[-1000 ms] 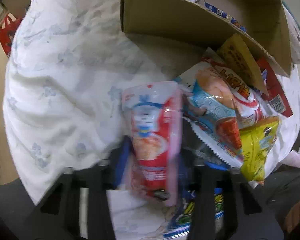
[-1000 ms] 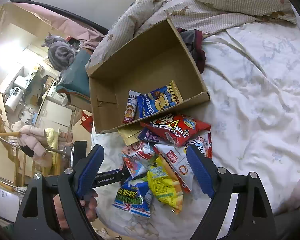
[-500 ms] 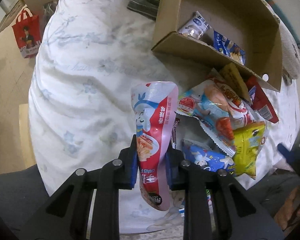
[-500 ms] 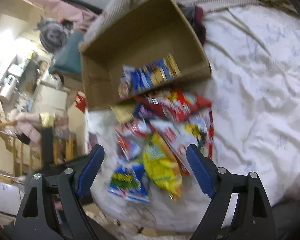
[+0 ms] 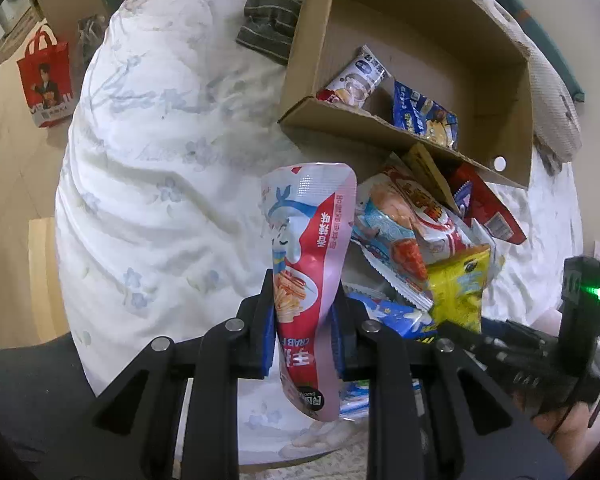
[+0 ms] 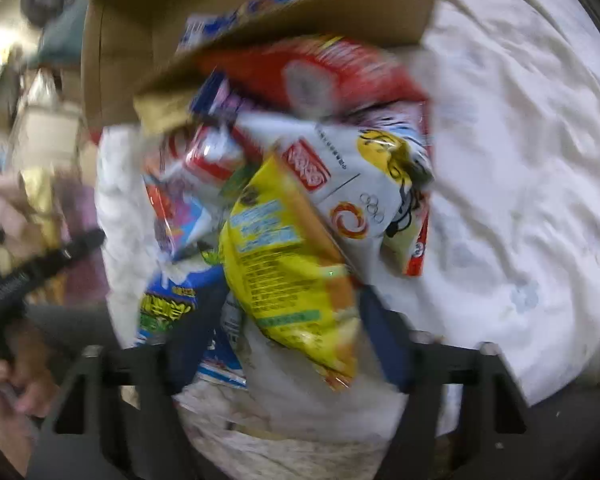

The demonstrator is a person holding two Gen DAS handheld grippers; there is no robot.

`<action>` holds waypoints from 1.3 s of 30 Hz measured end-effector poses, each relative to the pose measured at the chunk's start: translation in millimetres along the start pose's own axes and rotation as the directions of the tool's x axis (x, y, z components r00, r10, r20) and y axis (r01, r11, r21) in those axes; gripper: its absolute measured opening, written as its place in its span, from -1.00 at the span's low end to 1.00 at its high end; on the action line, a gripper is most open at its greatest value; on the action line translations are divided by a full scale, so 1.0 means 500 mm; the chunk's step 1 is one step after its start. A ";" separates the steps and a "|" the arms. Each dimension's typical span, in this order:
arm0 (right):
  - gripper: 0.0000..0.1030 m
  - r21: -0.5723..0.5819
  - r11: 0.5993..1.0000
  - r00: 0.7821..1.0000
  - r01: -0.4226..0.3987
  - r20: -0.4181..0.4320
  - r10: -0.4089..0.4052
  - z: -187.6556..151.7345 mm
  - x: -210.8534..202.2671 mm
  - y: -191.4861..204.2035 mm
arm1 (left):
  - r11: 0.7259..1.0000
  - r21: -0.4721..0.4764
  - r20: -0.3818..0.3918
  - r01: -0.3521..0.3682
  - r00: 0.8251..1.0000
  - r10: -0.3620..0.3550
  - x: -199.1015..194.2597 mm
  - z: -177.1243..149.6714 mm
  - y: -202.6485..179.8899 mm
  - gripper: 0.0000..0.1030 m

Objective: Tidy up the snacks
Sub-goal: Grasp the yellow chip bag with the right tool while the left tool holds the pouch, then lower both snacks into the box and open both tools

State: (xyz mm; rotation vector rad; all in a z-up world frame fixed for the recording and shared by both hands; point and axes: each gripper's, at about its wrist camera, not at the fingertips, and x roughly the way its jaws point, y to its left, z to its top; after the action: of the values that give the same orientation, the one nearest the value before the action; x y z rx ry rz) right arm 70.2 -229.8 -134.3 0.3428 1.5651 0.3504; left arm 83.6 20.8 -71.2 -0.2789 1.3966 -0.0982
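— What's changed for me since a second ago?

— Your left gripper (image 5: 302, 330) has lifted the crab-stick pouch (image 5: 308, 264) off the bed: the blur is gone, its jaws pinch the pouch low on its body, and it hangs upright above the white bedspread (image 5: 152, 184). Your right gripper (image 6: 288, 344) has pushed in close to the snack pile (image 6: 284, 184), which half a second ago lay well ahead of it. Its jaws are spread, one blue pad (image 6: 384, 340) on each side of the yellow bag (image 6: 292, 280). That view is smeared, so I cannot tell whether the pads touch the bag.

— What's around it, and what's in the way?

— In the right wrist view the yellow bag overlaps a white packet (image 6: 360, 184) and a blue-green bag (image 6: 168, 308), with a red bag (image 6: 316, 72) farther off against the box. You can see your right gripper's handle (image 5: 540, 360) low at the right of the left wrist view.

— And the box?

— The cardboard box (image 5: 512, 92) sits beyond the pile, its near wall touching the heap. Inside lie a white-and-blue tube packet (image 5: 360, 76) and a blue snack bag (image 5: 424, 114). A striped cloth (image 5: 272, 20) lies just beside the box's far left corner.
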 end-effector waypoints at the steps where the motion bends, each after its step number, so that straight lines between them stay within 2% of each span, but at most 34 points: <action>1: 0.03 -0.025 1.000 1.000 0.012 -0.008 -0.012 -0.002 0.005 0.012 | 1.000 -0.003 0.002 -0.003 1.000 0.003 0.000 0.005 -0.002 -0.64; 3: -0.24 -0.055 0.998 1.000 0.013 0.008 -0.012 -0.010 0.002 0.026 | 1.000 -0.019 0.009 0.002 1.000 -0.002 0.012 0.004 -0.004 -0.64; 6: -0.40 -0.109 0.993 0.999 0.036 0.037 -0.032 -0.020 -0.010 0.042 | 1.000 -0.016 0.014 0.019 1.000 -0.019 0.011 0.003 -0.002 -0.64; 8: -0.42 -0.112 0.994 0.999 0.016 0.041 -0.012 -0.025 -0.026 0.042 | 1.000 -0.001 0.023 0.019 1.000 -0.019 0.004 0.000 -0.005 -0.64; 12: -0.43 -0.102 0.992 0.994 -0.078 0.074 0.086 -0.048 -0.083 0.040 | 0.999 -0.005 0.026 0.042 0.999 -0.042 -0.013 -0.005 0.004 -0.64; 15: -0.43 -0.123 0.985 0.979 -0.121 0.151 0.139 -0.077 -0.152 0.037 | 0.995 -0.010 0.042 0.101 0.994 -0.101 -0.051 0.003 0.005 -0.64; 16: -0.43 -0.132 0.979 0.962 -0.156 0.205 0.181 -0.085 -0.185 0.031 | 0.992 0.002 0.058 0.126 0.990 -0.126 -0.073 0.011 0.000 -0.64; 18: -0.43 -0.146 0.972 0.920 -0.186 0.321 0.224 -0.091 -0.248 0.015 | 0.992 0.038 0.098 0.124 0.987 -0.127 -0.111 0.027 -0.016 -0.64; 21: -0.43 -0.131 0.959 0.877 -0.253 0.387 0.284 -0.073 -0.294 -0.004 | 0.987 0.089 0.150 0.130 0.978 -0.143 -0.168 0.054 -0.045 -0.64; 25: -0.44 -0.140 0.954 0.845 -0.267 0.441 0.301 -0.040 -0.335 -0.013 | 0.987 0.113 0.198 0.112 0.971 -0.133 -0.206 0.083 -0.066 -0.64; 33: -0.44 -0.141 0.966 0.830 -0.218 0.494 0.259 0.055 -0.358 0.011 | 0.988 0.130 0.201 0.083 0.974 -0.108 -0.184 0.148 -0.099 -0.64; 39: -0.44 -0.118 0.985 0.845 -0.129 0.507 0.171 0.140 -0.331 0.018 | 0.987 0.144 0.190 0.076 0.976 -0.103 -0.133 0.203 -0.125 -0.64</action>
State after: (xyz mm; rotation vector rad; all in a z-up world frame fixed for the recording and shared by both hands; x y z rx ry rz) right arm 143.8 -291.5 17.9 0.4577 0.9937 0.4024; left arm 177.5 -10.1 23.2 -0.2317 1.1752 -0.2340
